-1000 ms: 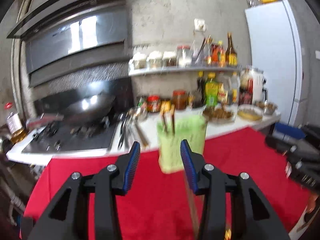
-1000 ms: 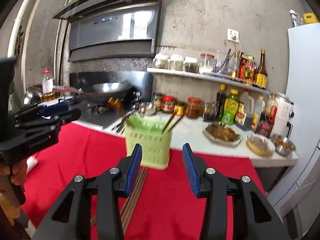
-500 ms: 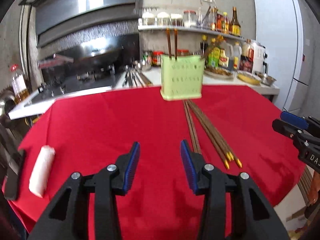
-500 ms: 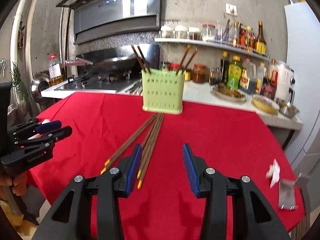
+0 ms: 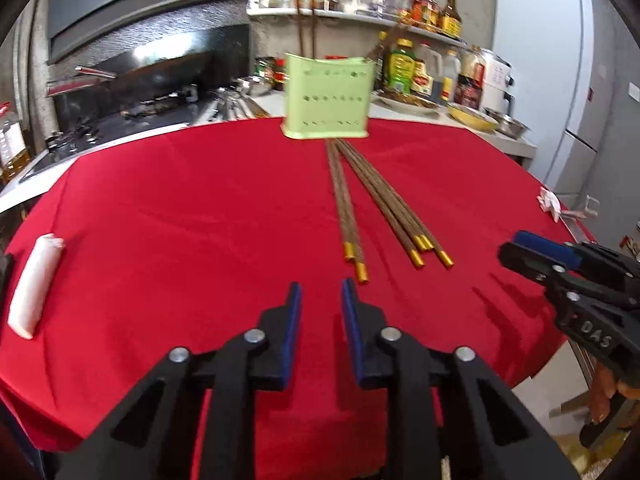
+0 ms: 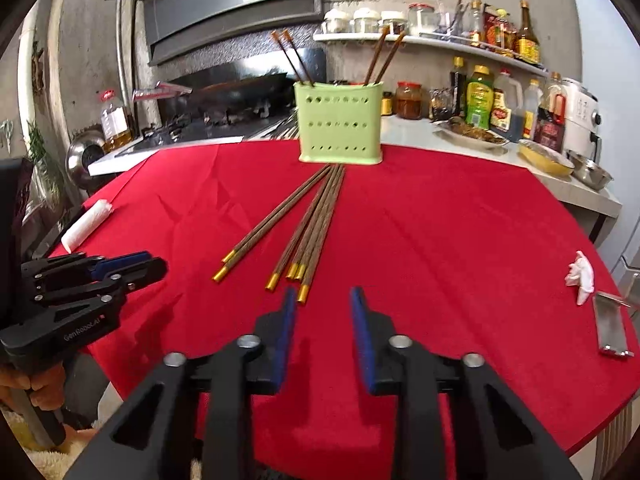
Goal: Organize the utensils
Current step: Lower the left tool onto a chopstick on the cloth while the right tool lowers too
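Because they are to be stood in the pale green perforated plastic holder [image 6: 339,122] at the table's far edge, six dark wooden chopsticks with gold-capped ends [image 6: 310,226] lie on the red-clothed round table [image 6: 460,240], long axes toward it, caps nearest. Both the left gripper [image 5: 318,300] and right gripper [image 6: 324,306] have just been narrowing their jaws, empty, slightly apart.

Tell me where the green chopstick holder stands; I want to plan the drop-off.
The green chopstick holder stands upright at the far edge of the red tablecloth, centre in both wrist views, just beyond the loose chopsticks and before the counter.
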Motion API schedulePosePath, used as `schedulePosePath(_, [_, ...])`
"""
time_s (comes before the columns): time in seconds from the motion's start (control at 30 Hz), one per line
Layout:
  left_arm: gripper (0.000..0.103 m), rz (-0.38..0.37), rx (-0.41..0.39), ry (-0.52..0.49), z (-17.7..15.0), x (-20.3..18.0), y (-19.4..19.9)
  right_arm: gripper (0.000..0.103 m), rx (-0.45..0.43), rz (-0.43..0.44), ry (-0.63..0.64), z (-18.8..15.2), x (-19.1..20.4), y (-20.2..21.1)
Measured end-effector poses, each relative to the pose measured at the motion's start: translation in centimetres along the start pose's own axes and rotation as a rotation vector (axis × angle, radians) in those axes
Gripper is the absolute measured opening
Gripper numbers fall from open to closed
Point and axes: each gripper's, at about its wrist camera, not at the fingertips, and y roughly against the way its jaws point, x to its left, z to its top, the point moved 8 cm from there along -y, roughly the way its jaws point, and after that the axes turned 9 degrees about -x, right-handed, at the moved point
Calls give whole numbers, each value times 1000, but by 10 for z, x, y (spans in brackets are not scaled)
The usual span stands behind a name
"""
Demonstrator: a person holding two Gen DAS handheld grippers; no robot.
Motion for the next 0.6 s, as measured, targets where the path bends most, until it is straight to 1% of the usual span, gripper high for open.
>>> schedulePosePath(0.03, [18, -10, 6, -8, 0, -4, -3, 17, 7, 7, 7, 0, 2, -4])
schedulePosePath(0.13, [15, -34, 14, -20, 1, -12, -7, 11, 20, 29, 19, 0, 7, -11])
schedulePosePath(0.23, [14, -73, 28, -18, 1, -20, -12, 11, 37, 43, 27, -2, 11, -18])
schedulePosePath(0.3, [14, -100, 39, -28, 1, -26, -15, 12, 51, 59, 7, -3, 10, -24])
schedulePosePath(0.6, [14, -128, 64, -30, 0, -32, -25, 12, 95, 83, -8, -12, 11, -41])
